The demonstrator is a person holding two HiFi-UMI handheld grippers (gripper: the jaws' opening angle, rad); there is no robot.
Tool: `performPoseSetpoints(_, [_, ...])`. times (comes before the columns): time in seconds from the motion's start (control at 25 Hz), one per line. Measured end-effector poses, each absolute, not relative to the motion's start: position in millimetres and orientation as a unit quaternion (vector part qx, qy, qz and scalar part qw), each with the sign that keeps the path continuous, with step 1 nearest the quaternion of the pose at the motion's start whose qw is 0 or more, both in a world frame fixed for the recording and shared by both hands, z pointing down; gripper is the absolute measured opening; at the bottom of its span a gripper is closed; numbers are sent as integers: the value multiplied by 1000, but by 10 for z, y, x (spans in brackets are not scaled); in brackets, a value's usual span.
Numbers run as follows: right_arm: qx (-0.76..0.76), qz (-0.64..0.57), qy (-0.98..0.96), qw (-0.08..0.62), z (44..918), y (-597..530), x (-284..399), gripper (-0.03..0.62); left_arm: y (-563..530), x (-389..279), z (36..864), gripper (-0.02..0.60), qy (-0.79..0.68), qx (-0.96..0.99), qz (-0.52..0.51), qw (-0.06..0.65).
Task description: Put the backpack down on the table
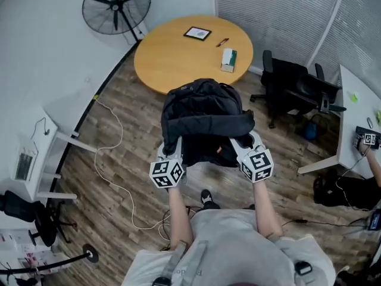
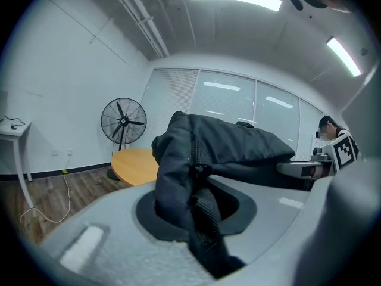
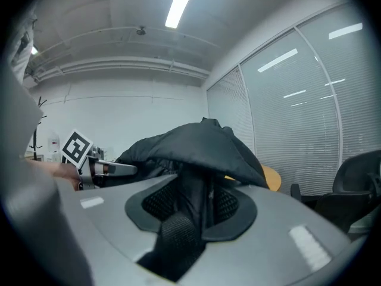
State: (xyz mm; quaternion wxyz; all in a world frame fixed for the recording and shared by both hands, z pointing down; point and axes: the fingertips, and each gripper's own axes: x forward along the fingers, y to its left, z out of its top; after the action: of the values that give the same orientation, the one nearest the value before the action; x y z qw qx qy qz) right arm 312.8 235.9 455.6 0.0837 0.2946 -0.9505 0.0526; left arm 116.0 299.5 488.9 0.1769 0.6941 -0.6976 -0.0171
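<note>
**Entry: backpack, in transit**

- **Backpack** (image 1: 205, 121): black, soft and slumped. It hangs between the two grippers in front of the person, clear of the wooden floor (image 1: 107, 177). It rests on nothing.
- **Left gripper** (image 1: 171, 151): the jaws are drawn in to a narrow gap and clamp a fold of black fabric and a webbing strap on the bag's left side.
- **Right gripper** (image 1: 244, 145): the jaws stand slightly wider and clamp a webbing strap with fabric on the bag's right side.
- **Counter** (image 1: 172, 58): round with a wooden top, lying beyond the bag. In the head view the bag's far edge overlaps the near rim. Because the bag is raised, I cannot tell whether it is above the top or just short of it.
- **On the counter**, toward the far right part:
  - a framed picture (image 1: 197, 33)
  - a pen (image 1: 222, 42)
  - a small box (image 1: 228, 59), nearest the bag's likely landing place
- **Surroundings**:
  - a standing fan (image 1: 116, 8) to the left of the counter
  - a black office chair (image 1: 292, 82) to its right
  - a white cable (image 1: 116, 142) trailing over the floor

**Status (judged)**
- Done: the bag is lifted, gripped on both sides and facing the counter.
- Left to do: bring it fully over the top, lower it until the base takes the weight, keep it off the small box, then open both pairs of jaws
</note>
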Motion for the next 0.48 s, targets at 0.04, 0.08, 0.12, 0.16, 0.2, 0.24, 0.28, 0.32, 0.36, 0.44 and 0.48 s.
performPoseSetpoints(0.04, [300, 52, -949, 80, 4542, 2335, 3045, 127, 2935, 1062, 4870, 72, -694, 699, -16, 174])
performPoseSetpoints(0.08, [306, 51, -948, 77, 4528, 2312, 2972, 127, 2875, 974, 4853, 72, -690, 703, -15, 171])
performPoseSetpoints(0.12, [311, 50, -946, 74, 4516, 2290, 2911, 127, 2818, 901, 4838, 72, -686, 708, -15, 169])
performPoseSetpoints(0.16, [317, 48, -944, 72, 4503, 2270, 2862, 127, 2768, 844, 4824, 72, -681, 713, -15, 166])
performPoseSetpoints(0.2, [323, 46, -943, 70, 4487, 2251, 2823, 127, 2725, 799, 4809, 72, -676, 718, -15, 163])
performPoseSetpoints(0.24, [329, 43, -941, 69, 4472, 2234, 2789, 127, 2691, 763, 4794, 72, -672, 723, -15, 161])
performPoseSetpoints(0.28, [335, 41, -939, 68, 4462, 2221, 2757, 127, 2667, 729, 4779, 72, -667, 728, -15, 159])
performPoseSetpoints(0.32, [339, 40, -938, 67, 4457, 2209, 2721, 127, 2649, 692, 4763, 72, -663, 732, -15, 157])
performPoseSetpoints(0.36, [342, 40, -936, 65, 4455, 2198, 2678, 127, 2632, 648, 4748, 72, -660, 735, -14, 155])
performPoseSetpoints(0.44, [346, 41, -935, 62, 4452, 2174, 2575, 127, 2592, 550, 4727, 72, -656, 739, -14, 154])
performPoseSetpoints(0.48, [346, 42, -935, 62, 4453, 2163, 2523, 127, 2571, 503, 4726, 72, -655, 740, -14, 154])
